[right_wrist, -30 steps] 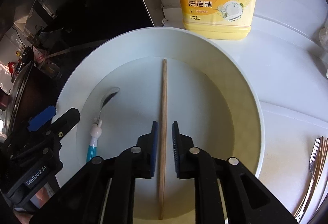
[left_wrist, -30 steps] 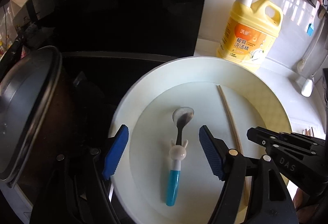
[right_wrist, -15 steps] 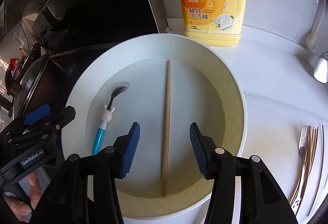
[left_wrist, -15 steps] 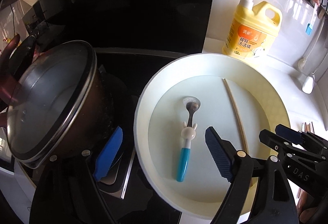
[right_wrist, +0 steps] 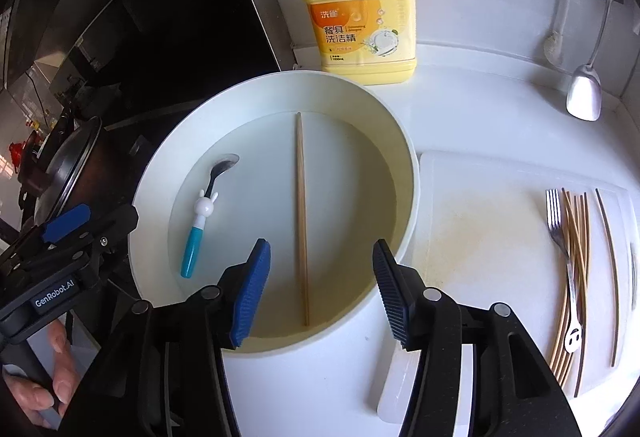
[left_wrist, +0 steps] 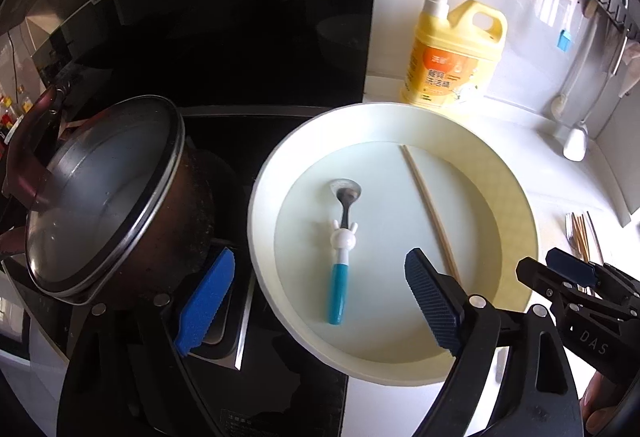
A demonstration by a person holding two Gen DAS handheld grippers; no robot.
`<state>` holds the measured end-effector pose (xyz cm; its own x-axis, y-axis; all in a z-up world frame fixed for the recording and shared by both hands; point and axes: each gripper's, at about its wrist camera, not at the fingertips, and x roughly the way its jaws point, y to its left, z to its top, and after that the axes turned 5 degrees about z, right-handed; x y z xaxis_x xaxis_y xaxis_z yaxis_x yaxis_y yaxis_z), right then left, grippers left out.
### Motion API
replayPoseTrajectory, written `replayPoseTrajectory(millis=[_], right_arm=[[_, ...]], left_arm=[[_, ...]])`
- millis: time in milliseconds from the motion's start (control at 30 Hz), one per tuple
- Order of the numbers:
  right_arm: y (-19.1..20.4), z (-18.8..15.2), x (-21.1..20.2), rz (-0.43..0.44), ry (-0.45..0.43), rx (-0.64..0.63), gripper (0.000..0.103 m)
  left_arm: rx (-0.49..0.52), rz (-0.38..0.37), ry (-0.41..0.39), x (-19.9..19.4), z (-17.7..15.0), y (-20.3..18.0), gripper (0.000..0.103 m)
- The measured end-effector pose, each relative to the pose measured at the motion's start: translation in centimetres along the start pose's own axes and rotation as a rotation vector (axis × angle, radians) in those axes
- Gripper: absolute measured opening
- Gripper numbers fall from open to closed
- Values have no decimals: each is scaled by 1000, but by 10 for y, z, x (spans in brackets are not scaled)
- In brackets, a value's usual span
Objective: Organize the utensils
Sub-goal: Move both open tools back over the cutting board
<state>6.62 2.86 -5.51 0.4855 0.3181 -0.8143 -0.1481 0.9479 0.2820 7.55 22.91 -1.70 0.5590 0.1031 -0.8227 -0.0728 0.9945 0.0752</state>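
Note:
A white round basin [left_wrist: 516, 205] [right_wrist: 406, 173] holds a small spoon with a blue handle and a white rabbit figure [left_wrist: 342, 249] [right_wrist: 200, 221] and one wooden chopstick [left_wrist: 430, 211] [right_wrist: 302, 213]. My left gripper [left_wrist: 316, 303] is open and empty, above the basin's near left rim. My right gripper [right_wrist: 320, 293] is open and empty, above the near end of the chopstick, not touching it. A fork [right_wrist: 562, 249] and several chopsticks [right_wrist: 580, 277] lie on a white board [right_wrist: 480, 237] to the right.
A lidded dark pot [left_wrist: 108, 197] stands on the black stove left of the basin. A yellow dish-soap bottle [right_wrist: 360, 17] stands behind the basin. A ladle [right_wrist: 586, 93] and a brush hang at the back wall. The counter is white.
Both grippers have pulled back and up from the basin. The right gripper, nearly shut around the chopstick before, has opened wide; the chopstick stays in the basin.

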Motion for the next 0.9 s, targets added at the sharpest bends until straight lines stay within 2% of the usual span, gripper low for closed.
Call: replayPoseTrajectory(millis=[200, 433, 633, 800, 900], right_arm=[[-15, -20, -24, -36, -23, 21, 62], [-58, -48, -49, -57, -23, 84, 65], [-116, -82, -84, -71, -46, 94, 65], [-178, -107, -118, -83, -59, 83, 65], [-217, -118, -131, -76, -67, 94, 65]], left_arm=[[35, -34, -14, -10, -6, -25, 94], [84, -71, -28, -22, -18, -72, 95], [87, -111, -60, -47, -36, -134, 96], [57, -113, -42, -67, -57, -189, 96], [78, -83, -38, -78, -69, -221, 96]])
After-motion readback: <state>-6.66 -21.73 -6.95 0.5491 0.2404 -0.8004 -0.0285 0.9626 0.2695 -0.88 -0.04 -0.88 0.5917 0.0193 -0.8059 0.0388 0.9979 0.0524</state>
